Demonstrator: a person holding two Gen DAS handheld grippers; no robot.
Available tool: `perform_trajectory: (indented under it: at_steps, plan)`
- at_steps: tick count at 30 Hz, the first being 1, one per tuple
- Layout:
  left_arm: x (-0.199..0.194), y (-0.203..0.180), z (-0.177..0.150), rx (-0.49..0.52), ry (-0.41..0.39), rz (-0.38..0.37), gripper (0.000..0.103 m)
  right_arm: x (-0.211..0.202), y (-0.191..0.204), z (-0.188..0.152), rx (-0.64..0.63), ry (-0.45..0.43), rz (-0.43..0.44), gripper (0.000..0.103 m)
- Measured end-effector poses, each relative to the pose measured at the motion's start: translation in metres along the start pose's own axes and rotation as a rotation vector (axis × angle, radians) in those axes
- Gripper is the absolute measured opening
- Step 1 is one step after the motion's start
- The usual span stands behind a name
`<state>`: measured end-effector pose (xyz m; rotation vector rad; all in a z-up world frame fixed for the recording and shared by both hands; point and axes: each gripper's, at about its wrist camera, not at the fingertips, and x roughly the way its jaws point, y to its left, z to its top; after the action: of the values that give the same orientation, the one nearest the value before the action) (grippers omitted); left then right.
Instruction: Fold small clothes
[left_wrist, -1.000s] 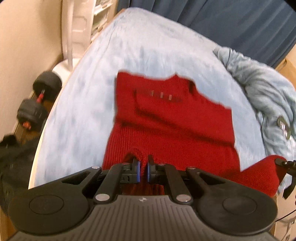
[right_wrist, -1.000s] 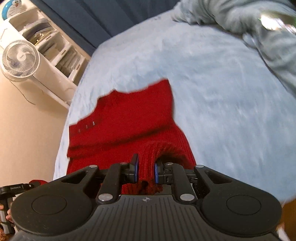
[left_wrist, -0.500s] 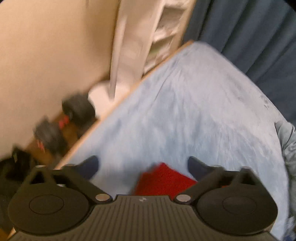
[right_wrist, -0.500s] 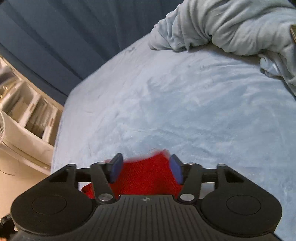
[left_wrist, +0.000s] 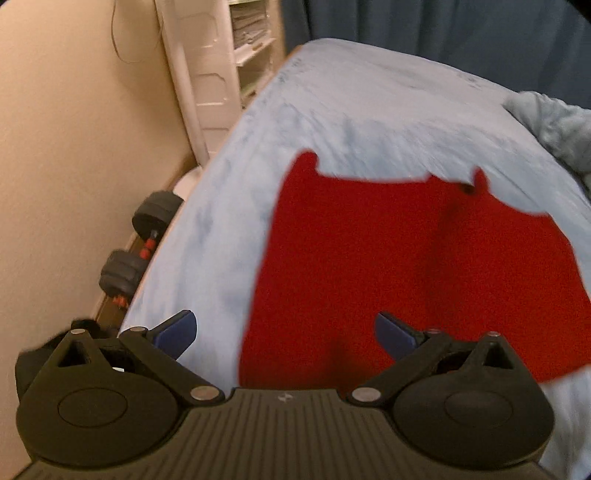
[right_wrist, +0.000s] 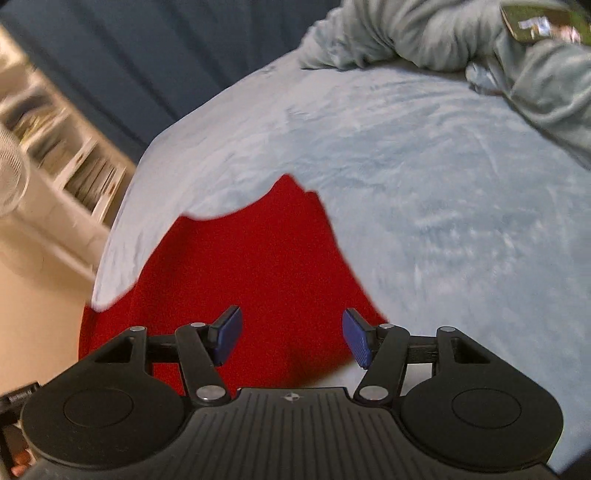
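A small red knitted garment (left_wrist: 406, 266) lies folded flat on the pale blue bed cover (left_wrist: 332, 110). My left gripper (left_wrist: 284, 336) hovers over its near left edge, jaws wide open, nothing between the blue pads. In the right wrist view the same red garment (right_wrist: 251, 266) spreads below my right gripper (right_wrist: 291, 338), which is open with its pads apart and nothing gripped; the red cloth lies under the gap. Both views are motion-blurred.
A rumpled grey-blue blanket (right_wrist: 461, 40) is heaped at the far right of the bed. White shelving (left_wrist: 229, 66) and a fan (right_wrist: 11, 181) stand beside the bed. Dumbbells (left_wrist: 140, 240) lie on the floor by the left bed edge. Dark curtain (left_wrist: 443, 33) behind.
Both grippers were shut on the red garment's hem; they let go and opened. The garment now lies folded over, and both cameras swung up and came back down over it.
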<state>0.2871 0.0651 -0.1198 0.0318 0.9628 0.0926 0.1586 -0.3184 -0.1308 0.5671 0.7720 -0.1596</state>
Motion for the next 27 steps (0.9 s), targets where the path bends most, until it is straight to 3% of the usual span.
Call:
perform_trajectory:
  at_steps: [6,15,27]
  plan:
    - [-0.058,0.0,-0.054,0.026,-0.008,-0.015,0.103,-0.057,0.026,-0.016,-0.165,-0.061,0.001,0.062]
    - [-0.135,0.004,-0.072,0.046,-0.154,-0.039,0.103,-0.115,0.037,-0.035,-0.157,-0.127,0.035,0.062]
    - [-0.16,0.017,-0.088,0.018,-0.177,-0.032,0.103,-0.14,0.039,-0.05,-0.175,-0.133,0.025,0.063]
